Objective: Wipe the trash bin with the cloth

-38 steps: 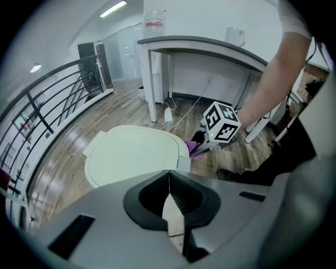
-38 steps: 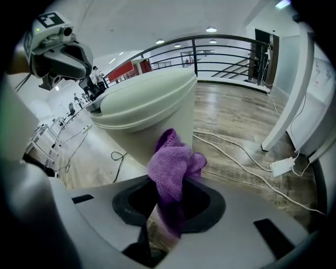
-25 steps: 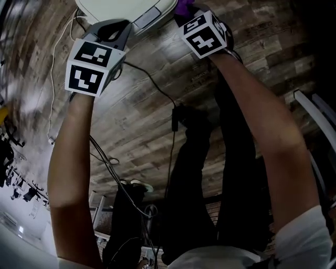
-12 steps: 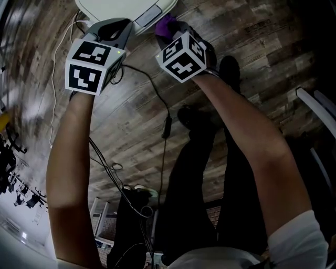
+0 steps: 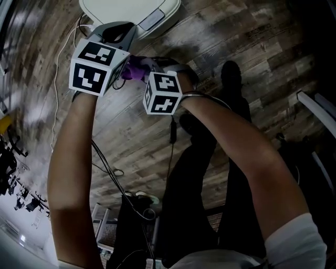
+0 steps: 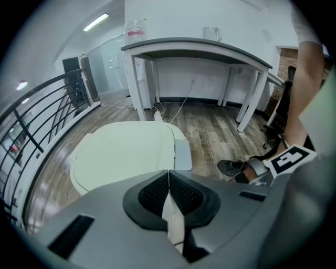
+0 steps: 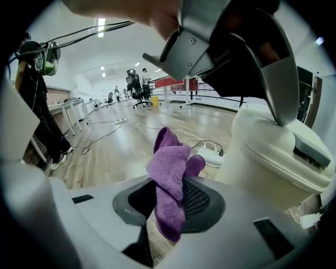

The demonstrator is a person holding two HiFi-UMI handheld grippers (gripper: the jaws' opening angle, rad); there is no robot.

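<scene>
The cream trash bin [image 5: 126,11] stands on the wood floor at the top of the head view; its closed lid [image 6: 123,155] fills the middle of the left gripper view. My left gripper [image 6: 168,181] hangs just above the lid's near edge, shut, with nothing between its pads. My right gripper [image 7: 169,197] is shut on a purple cloth [image 7: 170,173], which sticks up out of the jaws. In the head view the cloth [image 5: 135,68] sits between the two marker cubes. The bin's side [image 7: 273,152] is to the right of the cloth, and the left gripper [image 7: 231,47] hangs overhead.
Cables [image 5: 157,89] trail over the floor under my arms, and a white power strip [image 7: 212,154] lies by the bin's base. A white desk [image 6: 199,50] stands behind the bin and a railing [image 6: 37,110] runs at the left. A person's shoe [image 6: 231,168] is near the bin.
My right gripper has swung left and toward me with the purple cloth, from beside the bin's right edge to close by the left gripper. The left gripper has barely moved.
</scene>
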